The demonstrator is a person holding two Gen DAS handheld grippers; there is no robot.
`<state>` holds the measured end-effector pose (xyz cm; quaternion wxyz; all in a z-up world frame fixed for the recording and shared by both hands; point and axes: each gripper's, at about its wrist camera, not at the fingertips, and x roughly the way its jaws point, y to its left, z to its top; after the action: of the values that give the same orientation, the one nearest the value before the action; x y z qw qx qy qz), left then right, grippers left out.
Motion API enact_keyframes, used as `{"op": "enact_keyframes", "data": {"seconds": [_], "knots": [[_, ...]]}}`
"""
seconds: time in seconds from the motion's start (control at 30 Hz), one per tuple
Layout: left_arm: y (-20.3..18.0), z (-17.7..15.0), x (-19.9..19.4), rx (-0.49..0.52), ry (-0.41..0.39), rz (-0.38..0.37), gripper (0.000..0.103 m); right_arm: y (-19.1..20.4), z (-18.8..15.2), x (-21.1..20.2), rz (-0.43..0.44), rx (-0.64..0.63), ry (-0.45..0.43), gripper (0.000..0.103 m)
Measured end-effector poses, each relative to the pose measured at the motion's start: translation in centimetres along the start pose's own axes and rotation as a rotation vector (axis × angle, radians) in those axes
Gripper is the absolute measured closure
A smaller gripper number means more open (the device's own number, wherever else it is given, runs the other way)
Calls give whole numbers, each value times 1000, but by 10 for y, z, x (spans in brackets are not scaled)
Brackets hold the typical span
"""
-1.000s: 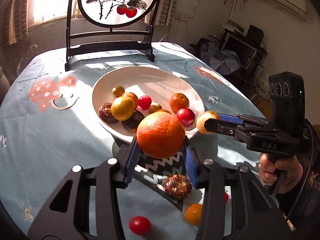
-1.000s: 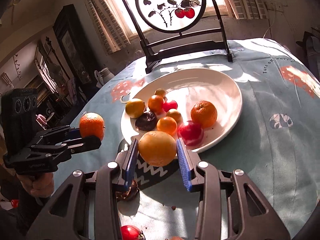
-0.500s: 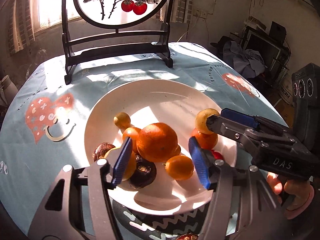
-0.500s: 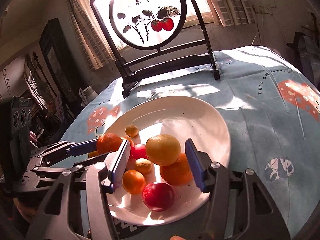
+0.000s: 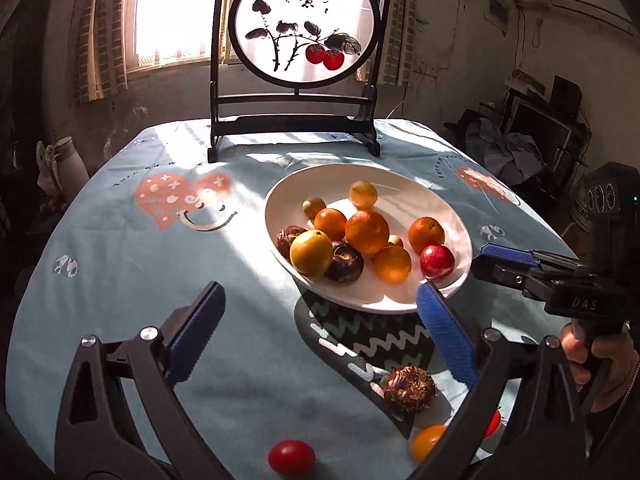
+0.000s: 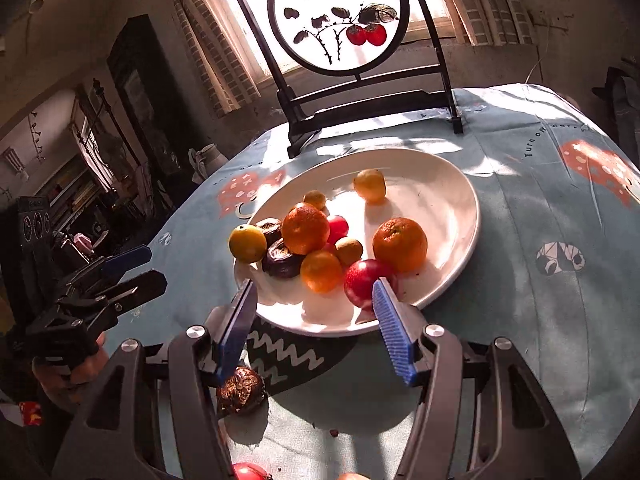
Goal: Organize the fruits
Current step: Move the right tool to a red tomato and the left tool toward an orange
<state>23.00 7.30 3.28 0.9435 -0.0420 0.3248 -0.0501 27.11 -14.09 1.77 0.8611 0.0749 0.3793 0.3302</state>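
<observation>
White glossy oval plate (image 5: 436, 204) on our surface (image 5: 120, 280) holds eleven round fruits; we count four more loose beside it, one wrinkled brown (image 5: 409, 388). Left tool (image 5: 316, 330) and right tool (image 6: 314, 320), jaws just opened, grip nothing.

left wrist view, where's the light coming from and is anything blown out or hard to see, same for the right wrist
Left wrist view: sun enters through the window behind the painted round screen, which is blown out; the white plate throws a hard shadow toward the camera, and the room's edges go dark. Right wrist view: the same backlight glares on the plate, the left side of the room is murky, and fisheye distortion curves the tablecloth.
</observation>
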Motion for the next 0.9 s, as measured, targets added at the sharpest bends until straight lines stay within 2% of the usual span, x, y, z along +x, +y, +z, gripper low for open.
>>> {"op": "enact_keyframes", "data": {"seconds": [0.07, 0.23, 0.33, 0.47, 0.8, 0.9], "knots": [[4, -13, -6, -12, 9, -24, 4, 13, -15, -8, 5, -40, 22, 42], [8, -40, -13, -10, 33, 4, 4, 41, -52, -24, 2, -136, 83, 42], [6, -45, -14, -12, 35, -1, 4, 46, -69, -19, -39, -129, 139, 42], [3, -47, -12, 24, 35, 59, 4, 51, -86, -14, -72, -125, 207, 42], [5, -48, -12, 15, 43, 40, 4, 67, -96, -12, -118, -225, 239, 43], [3, -48, -12, 23, 39, 44, 4, 67, -96, -10, -120, -225, 245, 48]]}}
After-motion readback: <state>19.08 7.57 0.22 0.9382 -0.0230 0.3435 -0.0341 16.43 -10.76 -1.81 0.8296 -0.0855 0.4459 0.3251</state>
